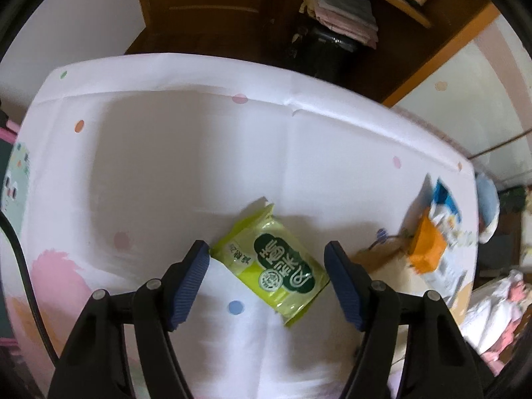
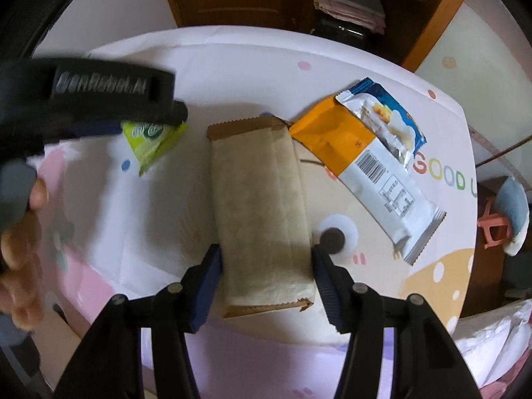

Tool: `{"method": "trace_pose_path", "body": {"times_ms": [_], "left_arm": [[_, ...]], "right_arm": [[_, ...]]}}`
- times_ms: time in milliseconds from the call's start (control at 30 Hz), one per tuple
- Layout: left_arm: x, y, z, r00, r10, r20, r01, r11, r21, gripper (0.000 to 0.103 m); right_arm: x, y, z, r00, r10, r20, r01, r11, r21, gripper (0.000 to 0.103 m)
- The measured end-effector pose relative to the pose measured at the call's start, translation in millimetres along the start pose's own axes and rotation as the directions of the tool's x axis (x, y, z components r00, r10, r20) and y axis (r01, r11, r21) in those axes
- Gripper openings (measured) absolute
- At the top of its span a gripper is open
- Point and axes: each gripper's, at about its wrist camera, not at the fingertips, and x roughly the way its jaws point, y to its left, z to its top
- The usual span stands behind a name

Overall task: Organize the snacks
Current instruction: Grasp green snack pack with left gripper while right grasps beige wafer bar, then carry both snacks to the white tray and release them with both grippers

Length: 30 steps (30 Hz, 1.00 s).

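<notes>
Snacks lie on a white tablecloth [image 1: 166, 153] printed with coloured dots. Seen from the left wrist, the left gripper [image 1: 267, 279] points down at a green packet [image 1: 276, 266] with a dark green label. Its jaws stand partly apart, one on each side of the packet. The left finger [image 1: 188, 282] has its tip at the packet's near-left corner; whether it touches there cannot be told. The right finger [image 1: 344, 286] stands just beside the packet's right corner, with a thin gap showing. The packet lies flat and slantwise between them, not lifted. Further right of the fingers, an orange packet [image 1: 427, 249] and a blue-and-white one lie blurred near the cloth's edge.

Seen from the right wrist, a hand [image 2: 23, 249] at the far left holds the left gripper's black body over the green packet, whose corner pokes out beneath it. The right gripper [image 2: 266, 282] points down over a long tan packet [image 2: 262, 212] lying lengthwise between its fingers. The left pad [image 2: 207, 286] sits right at the packet's left edge, the right pad [image 2: 327, 286] right at its right edge; whether they press cannot be told. The jaws stand half apart. Right of these fingers, the orange-and-white packet [image 2: 365, 163] touches the tan packet's far-right corner, with a blue-and-white wrapper [image 2: 392, 116] lying across it.
</notes>
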Motion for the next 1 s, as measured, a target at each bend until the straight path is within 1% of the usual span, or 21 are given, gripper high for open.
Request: {"method": "trace_pose_path", "body": {"times_ms": [67,100,233,300,333,367,400,433,467,533,633,733,800,900,933,1000], "left_arm": [[-0.5,-0.2,-0.9,0.999,-0.034,0.001,0.034,0.999,-0.027,0.070],[-0.2,-1.3,-1.8,0.999,-0.037,-0.001,0.037,0.999,-0.030,0.070],[2.0,-11.5,-5.6,0.999,0.035,0.001,-0.035,0.999,0.004,0.068],[2.8,-19.2,-7.7,0.996,0.088,-0.005,-0.088,0.996,0.034,0.066],[3.2,-23.9,-9.8,0.993,0.121,-0.010,-0.120,0.991,0.057,0.060],[3.7,-28.9,-11.8,0.987,0.161,-0.010,-0.160,0.983,0.089,0.049],[2.7,-33.2,-13.4,0.985,0.174,-0.008,-0.172,0.978,0.120,0.041],[1.3,-35.6,-15.7,0.988,0.153,-0.021,-0.148,0.978,0.146,0.035],[0.2,-35.3,-17.5,0.988,0.149,-0.029,-0.143,0.977,0.156,0.035],[-2.7,-34.1,-21.6,0.991,0.128,-0.034,-0.121,0.978,0.170,0.035],[-18.9,-24.7,-29.0,0.996,0.092,-0.008,-0.090,0.981,0.173,0.034],[-48.1,-19.1,-34.2,0.997,0.072,0.024,-0.075,0.981,0.181,0.034],[-74.2,-17.7,-40.8,0.997,0.062,0.056,-0.072,0.976,0.207,0.034],[-123.1,-18.9,-61.4,0.993,0.038,0.112,-0.067,0.961,0.268,0.034],[-136.2,-23.5,-65.0,0.992,0.030,0.119,-0.062,0.958,0.281,0.034],[-173.2,-20.9,-85.7,0.990,0.005,0.141,-0.050,0.945,0.322,0.034]], "right_arm": [[-1.0,0.6,-3.7,1.000,-0.002,-0.001,0.002,1.000,-0.010,0.055],[-1.9,-0.3,-5.6,1.000,0.002,-0.002,-0.002,1.000,-0.006,0.055],[-3.3,-1.2,-11.3,1.000,0.000,-0.003,0.000,1.000,-0.002,0.055],[-3.8,-2.0,-12.3,1.000,-0.002,-0.006,0.003,1.000,0.001,0.055],[-4.3,-2.5,-13.1,1.000,-0.002,-0.009,0.002,1.000,0.004,0.055],[-4.9,-0.4,-15.4,1.000,-0.001,-0.010,0.002,1.000,0.008,0.055],[-6.1,0.1,-15.4,1.000,0.000,-0.013,0.000,1.000,0.010,0.055],[-7.2,-0.3,-17.6,1.000,0.006,-0.018,-0.006,1.000,0.012,0.055],[-2.8,2.1,-8.0,1.000,0.011,-0.020,-0.010,1.000,0.014,0.055],[-3.9,0.8,-10.8,0.999,0.024,-0.022,-0.024,0.999,0.025,0.054],[-7.2,-1.2,-15.2,0.999,0.046,-0.022,-0.045,0.997,0.055,0.054],[-20.8,-3.9,-21.3,0.997,0.074,0.003,-0.074,0.994,0.080,0.054],[-36.7,-5.7,-26.0,0.995,0.095,0.038,-0.099,0.991,0.095,0.054],[-69.0,-10.6,-37.3,0.984,0.140,0.111,-0.153,0.982,0.114,0.053],[-82.6,-11.0,-43.6,0.977,0.160,0.138,-0.177,0.977,0.120,0.053],[-106.0,-11.8,-56.5,0.965,0.186,0.187,-0.211,0.970,0.124,0.053]]}}
